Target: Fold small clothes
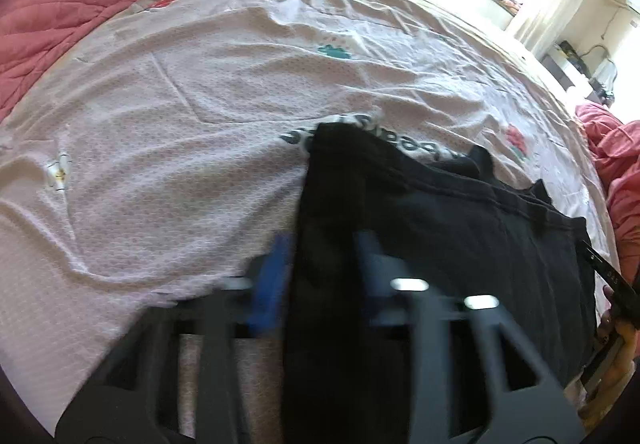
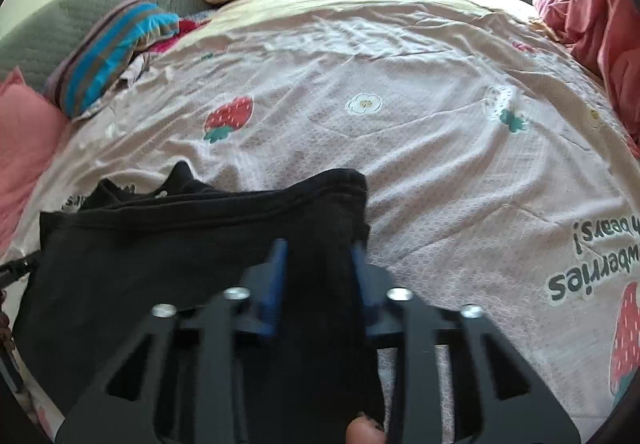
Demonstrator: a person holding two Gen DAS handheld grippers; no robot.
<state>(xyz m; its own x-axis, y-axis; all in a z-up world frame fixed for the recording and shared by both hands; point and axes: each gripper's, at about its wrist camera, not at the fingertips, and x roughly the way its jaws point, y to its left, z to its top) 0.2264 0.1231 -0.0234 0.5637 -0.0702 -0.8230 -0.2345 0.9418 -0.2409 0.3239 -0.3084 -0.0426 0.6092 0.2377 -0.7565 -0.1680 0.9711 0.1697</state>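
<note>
Both hand-held grippers are gripping the same black garment (image 1: 420, 228), one at each end of its near edge. That garment is lying across the near part of the bed (image 1: 200, 83), spread on the strawberry-print sheet (image 2: 400, 123), with its long axis running side to side between the two tools, so neither hand is sitting nearer than the other; each is holding its own end.

Left hand-held gripper (image 1: 320, 264) is clamping the garment's left end, the blue fingers (image 1: 272, 284) pressing dark cloth between them, and the fabric is stretching away to the right toward the other tool. Right hand-held gripper (image 2: 318, 272) is clamping the right end in the same way, its blue fingers (image 2: 276, 284) closing on a bunched fold, with the garment reaching off to the left.

Beyond the far hem, open sheet is lying toward the head of the bed, so a forward fold looks possible, provided both ends travel together and keep the edge straight. A thumb tip (image 2: 362, 430) is showing at the bottom of the right view.
</note>
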